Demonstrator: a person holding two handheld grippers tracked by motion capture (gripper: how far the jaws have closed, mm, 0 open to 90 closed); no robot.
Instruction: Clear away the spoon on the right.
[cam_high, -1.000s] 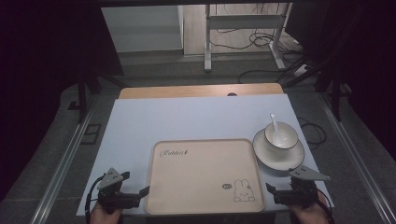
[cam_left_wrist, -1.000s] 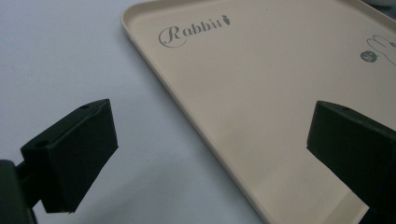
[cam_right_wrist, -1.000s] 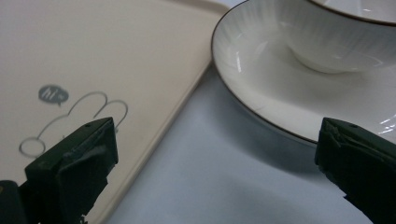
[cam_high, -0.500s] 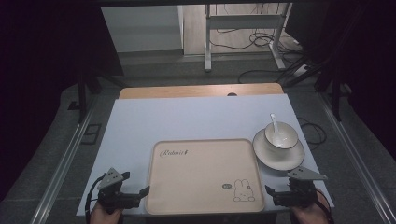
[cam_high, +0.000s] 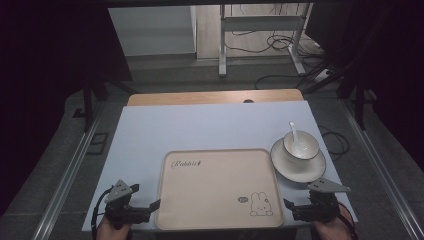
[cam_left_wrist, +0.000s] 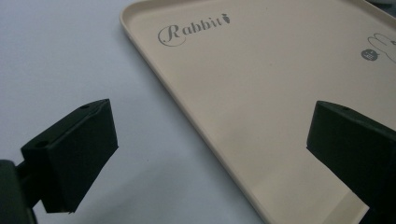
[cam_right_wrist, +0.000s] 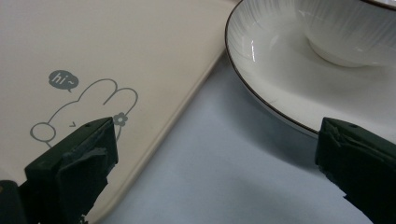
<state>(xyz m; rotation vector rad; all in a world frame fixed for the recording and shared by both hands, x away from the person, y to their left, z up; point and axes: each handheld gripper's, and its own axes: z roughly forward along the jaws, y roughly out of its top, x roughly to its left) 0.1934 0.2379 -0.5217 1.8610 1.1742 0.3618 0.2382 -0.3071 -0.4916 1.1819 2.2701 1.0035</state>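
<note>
Beige tray (cam_high: 219, 187) lies at the table's near edge, between 2 grippers | left gripper (cam_high: 150, 206) and right gripper (cam_high: 290, 205) both gape, holding nothing | saucer (cam_high: 298, 164) with bowl just right | step: approach; next, likely close on the rims.

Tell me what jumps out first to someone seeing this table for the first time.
The beige tray printed "Rabbit", with a bunny drawing in one corner, lies empty at the near middle of the white table. Right of it, a white bowl holding a spoon sits on a plate. The left gripper and right gripper flank the tray, both open.
</note>
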